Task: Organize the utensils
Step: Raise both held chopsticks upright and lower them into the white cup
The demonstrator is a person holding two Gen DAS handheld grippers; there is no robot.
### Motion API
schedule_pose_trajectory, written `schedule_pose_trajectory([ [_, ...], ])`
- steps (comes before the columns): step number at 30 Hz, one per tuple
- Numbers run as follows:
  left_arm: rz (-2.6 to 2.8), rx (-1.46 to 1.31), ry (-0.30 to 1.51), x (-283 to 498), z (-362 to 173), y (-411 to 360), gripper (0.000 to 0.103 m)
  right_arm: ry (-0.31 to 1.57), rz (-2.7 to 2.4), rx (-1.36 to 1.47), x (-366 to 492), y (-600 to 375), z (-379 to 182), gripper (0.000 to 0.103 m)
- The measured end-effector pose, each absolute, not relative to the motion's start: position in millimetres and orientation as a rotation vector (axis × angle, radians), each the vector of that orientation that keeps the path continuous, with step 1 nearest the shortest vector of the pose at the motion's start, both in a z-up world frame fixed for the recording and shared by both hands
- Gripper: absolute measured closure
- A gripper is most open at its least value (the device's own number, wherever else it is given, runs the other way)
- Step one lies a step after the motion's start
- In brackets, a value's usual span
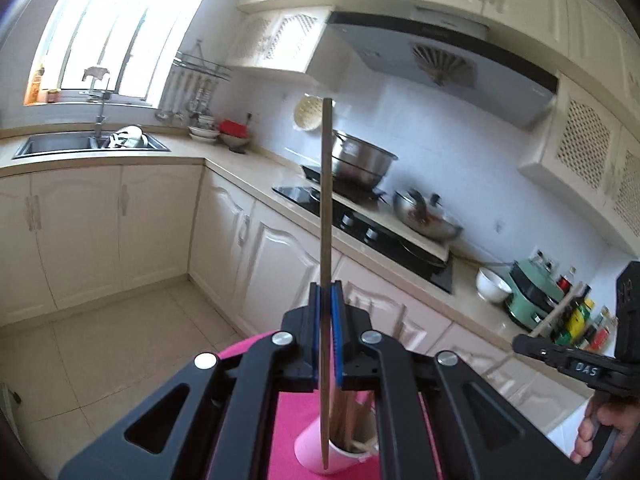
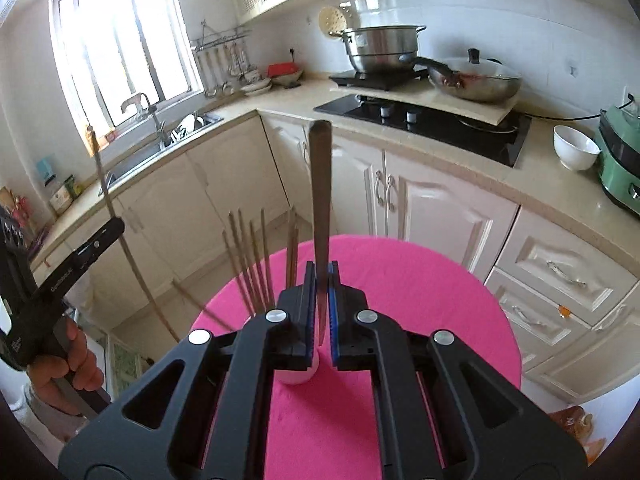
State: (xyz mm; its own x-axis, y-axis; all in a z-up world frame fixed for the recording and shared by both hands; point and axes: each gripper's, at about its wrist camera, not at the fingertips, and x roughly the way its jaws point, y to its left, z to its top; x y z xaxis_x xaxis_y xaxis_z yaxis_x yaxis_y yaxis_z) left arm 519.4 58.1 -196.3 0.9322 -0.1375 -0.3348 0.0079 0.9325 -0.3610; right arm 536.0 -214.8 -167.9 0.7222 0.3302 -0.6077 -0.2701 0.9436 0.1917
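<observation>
My left gripper (image 1: pixel 326 292) is shut on a wooden chopstick (image 1: pixel 326 208), held upright with its lower end at a pink and white cup (image 1: pixel 320 452) that holds several chopsticks. My right gripper (image 2: pixel 321 270) is shut on the handle of a metal utensil (image 2: pixel 321 184), upright above a white cup (image 2: pixel 298 374) on the pink tablecloth (image 2: pixel 400 320). Several chopsticks (image 2: pixel 250 260) stand left of it. The left gripper with its chopstick shows at the left of the right wrist view (image 2: pixel 80 256). The right gripper shows at the right edge of the left wrist view (image 1: pixel 576 364).
The round table with the pink cloth (image 1: pixel 288 432) stands near beige kitchen cabinets (image 2: pixel 432 208). On the counter are a black stove (image 2: pixel 432 120), a steel pot (image 2: pixel 380 48), a lidded wok (image 2: pixel 476 76), a white bowl (image 2: pixel 574 154) and a green appliance (image 2: pixel 620 160). A sink (image 1: pixel 92 144) lies under the window.
</observation>
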Motion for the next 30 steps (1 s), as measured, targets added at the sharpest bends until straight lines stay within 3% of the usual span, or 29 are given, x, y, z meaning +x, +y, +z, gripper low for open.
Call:
schedule_pose_trajectory([
  [14,-0.118,-0.404,0.369,562,-227,43,0.097,0.691,0.422,0.064,559,-187,-166,0.097],
  [30,-0.154,-0.412,0.433,572,-273,27,0.097,0.812,0.461,0.023,560,-166,-214,0.097],
])
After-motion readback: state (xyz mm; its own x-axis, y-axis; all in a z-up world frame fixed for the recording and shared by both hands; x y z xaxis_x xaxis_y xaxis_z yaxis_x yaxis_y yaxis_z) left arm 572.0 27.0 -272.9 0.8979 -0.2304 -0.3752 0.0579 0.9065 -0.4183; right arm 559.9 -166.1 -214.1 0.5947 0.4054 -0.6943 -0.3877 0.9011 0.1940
